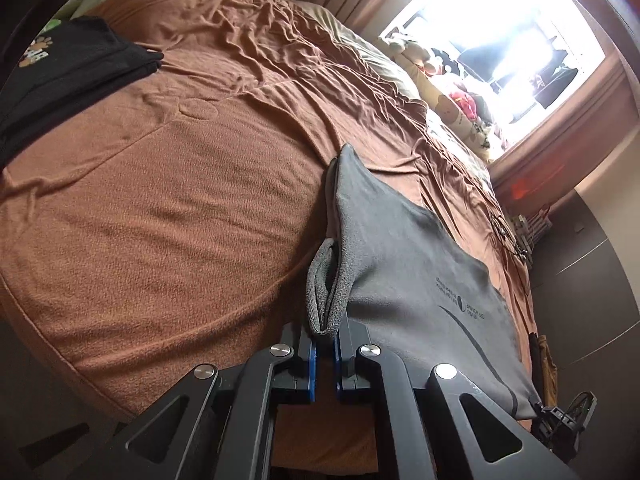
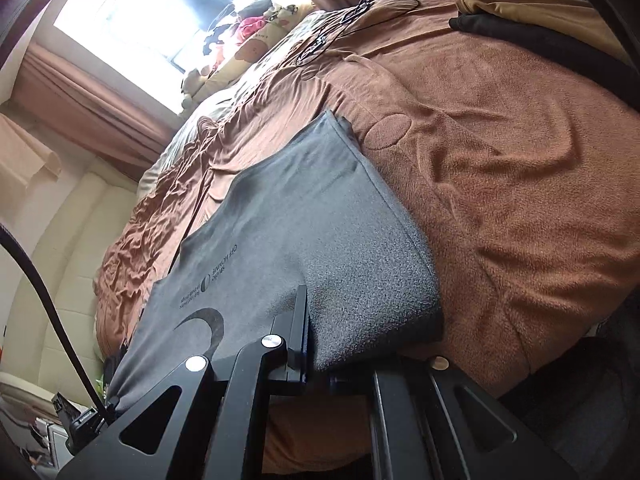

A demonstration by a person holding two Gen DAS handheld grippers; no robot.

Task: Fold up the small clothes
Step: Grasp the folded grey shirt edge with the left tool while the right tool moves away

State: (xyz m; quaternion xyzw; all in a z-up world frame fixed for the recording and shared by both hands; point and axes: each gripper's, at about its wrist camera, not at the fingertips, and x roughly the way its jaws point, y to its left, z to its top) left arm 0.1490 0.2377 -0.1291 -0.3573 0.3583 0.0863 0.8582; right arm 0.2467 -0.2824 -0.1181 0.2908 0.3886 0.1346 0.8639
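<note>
Grey garment (image 1: 404, 264) stretched between left gripper (image 1: 325, 354) and right gripper (image 2: 316, 344), each clamped tight on an edge, trailing ahead of both tools onto brown blanket (image 1: 160, 208).

Daylit from one blown-out bright window (image 1: 492, 36), seen also in the right wrist view (image 2: 160, 12), its panes lost to white glare. Softly lit across the rumpled brown fleece bedspread (image 1: 168, 200), with shallow shadows in the creases. Darker under the held grey printed cloth (image 2: 320, 220) and over the black gripper frames in the foreground. Strongly bent by fisheye distortion, with black vignetted corners. Slightly soft and smeared towards the rims; sharp enough at centre to show fabric texture.
</note>
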